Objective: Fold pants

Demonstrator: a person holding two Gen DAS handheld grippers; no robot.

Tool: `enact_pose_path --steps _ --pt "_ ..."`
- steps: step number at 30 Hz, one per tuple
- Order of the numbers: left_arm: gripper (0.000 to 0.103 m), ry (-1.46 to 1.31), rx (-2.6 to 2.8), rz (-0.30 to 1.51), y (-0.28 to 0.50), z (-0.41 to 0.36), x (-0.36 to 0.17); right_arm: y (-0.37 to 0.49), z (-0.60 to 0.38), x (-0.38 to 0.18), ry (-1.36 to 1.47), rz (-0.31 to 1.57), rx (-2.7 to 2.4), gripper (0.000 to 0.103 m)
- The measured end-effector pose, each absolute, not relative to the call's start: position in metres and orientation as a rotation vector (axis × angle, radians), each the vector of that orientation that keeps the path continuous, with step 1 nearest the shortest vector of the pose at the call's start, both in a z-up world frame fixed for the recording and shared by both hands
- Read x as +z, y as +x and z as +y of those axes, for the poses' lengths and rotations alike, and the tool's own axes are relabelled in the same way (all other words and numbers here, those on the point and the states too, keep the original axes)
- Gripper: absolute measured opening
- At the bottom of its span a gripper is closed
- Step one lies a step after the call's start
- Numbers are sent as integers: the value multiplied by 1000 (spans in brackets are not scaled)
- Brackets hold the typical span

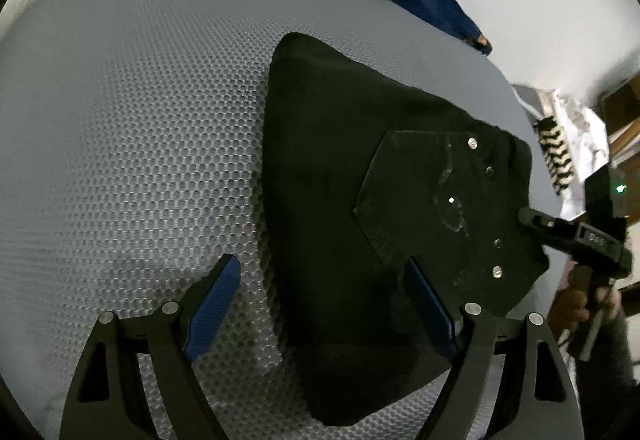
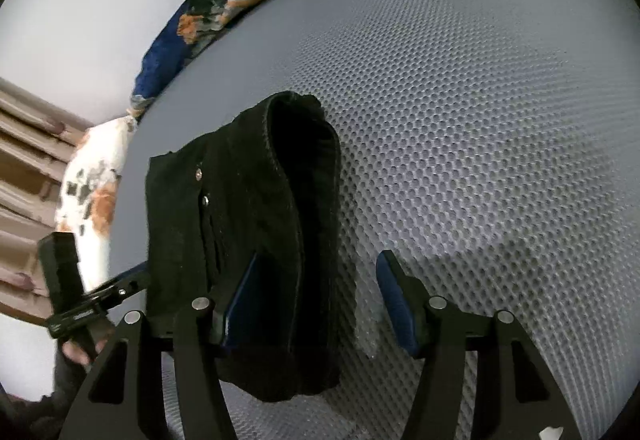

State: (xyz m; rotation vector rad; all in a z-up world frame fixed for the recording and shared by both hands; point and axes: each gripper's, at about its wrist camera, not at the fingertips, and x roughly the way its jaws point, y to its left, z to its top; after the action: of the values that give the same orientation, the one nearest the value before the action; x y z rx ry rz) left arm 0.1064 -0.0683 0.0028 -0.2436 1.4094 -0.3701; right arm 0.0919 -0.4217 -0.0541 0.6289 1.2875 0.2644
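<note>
Opposed low wrist views — shared pants [image 1: 360, 220]; close

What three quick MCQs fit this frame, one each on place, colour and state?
1. Where do the folded black pants lie?
A. on the grey honeycomb-textured mattress
B. on a wooden floor
C. in a basket

2. What colour are the pads on the gripper fingers?
A. red
B. blue
C. white

3. What state is the left gripper in?
A. shut on the pants
B. open
C. out of view

Answers:
1 A, the mesh surface shows all around the pants.
2 B, the blue pads are clear in both wrist views.
3 B, its fingers stand wide apart, as do those of the right gripper.
</note>
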Motion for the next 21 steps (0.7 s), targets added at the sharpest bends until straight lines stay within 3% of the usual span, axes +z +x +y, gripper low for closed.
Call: enact_pose_path --steps 7,10,16,21 --pt "78 -395 -407 1431 114 -52 -7 95 -433 -72 778 1301 383 53" --pt "69 -458 -434 1441 116 -40 -11 98 -435 -74 801 1315 410 53" --pt "67 -543 -477 1453 125 -34 -15 112 -433 -86 898 1341 499 43" --pt "67 -606 -518 1450 133 -37 -19 121 -427 -89 921 1342 542 42"
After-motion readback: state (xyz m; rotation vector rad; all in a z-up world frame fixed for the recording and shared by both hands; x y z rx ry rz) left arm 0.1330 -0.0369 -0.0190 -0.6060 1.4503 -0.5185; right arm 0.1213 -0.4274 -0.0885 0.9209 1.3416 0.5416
